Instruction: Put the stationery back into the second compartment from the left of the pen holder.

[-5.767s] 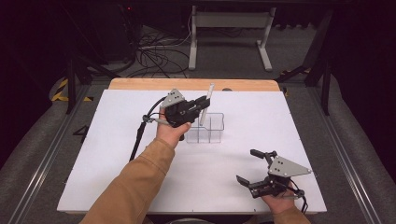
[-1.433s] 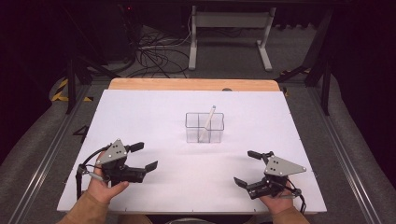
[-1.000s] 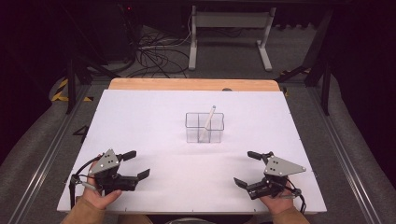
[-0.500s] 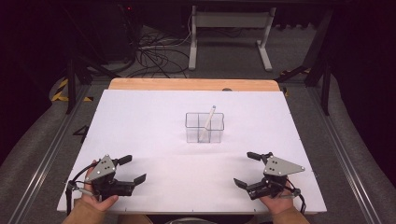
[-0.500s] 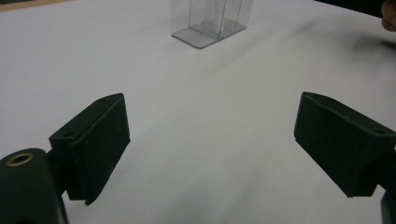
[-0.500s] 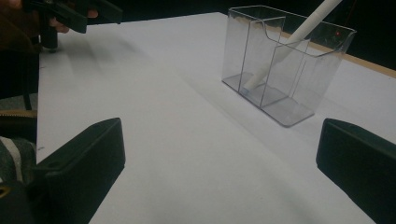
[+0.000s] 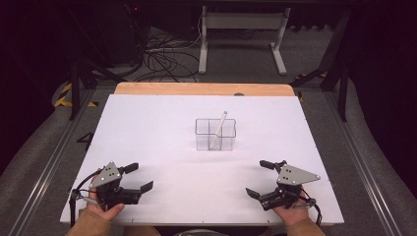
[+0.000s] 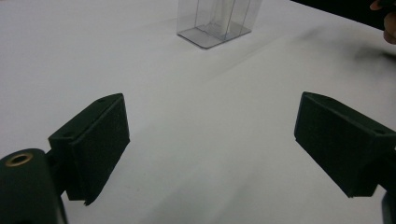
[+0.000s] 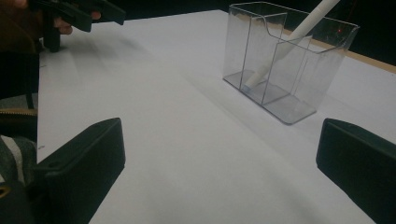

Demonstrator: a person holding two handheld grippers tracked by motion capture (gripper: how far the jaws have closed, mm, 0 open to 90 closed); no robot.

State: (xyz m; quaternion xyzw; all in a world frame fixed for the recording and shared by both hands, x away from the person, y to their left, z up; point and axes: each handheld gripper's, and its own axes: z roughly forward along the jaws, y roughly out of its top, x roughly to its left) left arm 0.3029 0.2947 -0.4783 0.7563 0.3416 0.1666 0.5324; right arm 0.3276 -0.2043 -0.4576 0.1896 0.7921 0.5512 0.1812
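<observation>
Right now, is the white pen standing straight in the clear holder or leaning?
Leaning: the pen slants, tip on the holder floor, top past the rim.

Left gripper (image 7: 139,177) and right gripper (image 7: 259,178) — jaws spread wide, empty.

Dark room, grey floor (image 7: 44,147), cables (image 7: 162,54)

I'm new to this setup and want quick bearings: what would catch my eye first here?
A clear plastic organizer box stands alone near the middle of the white table, with a white pen leaning tilted inside it, its top poking above the rim. Nearer the person, the left gripper and right gripper sit at the table's near corners, both with jaws wide apart and holding nothing.
</observation>
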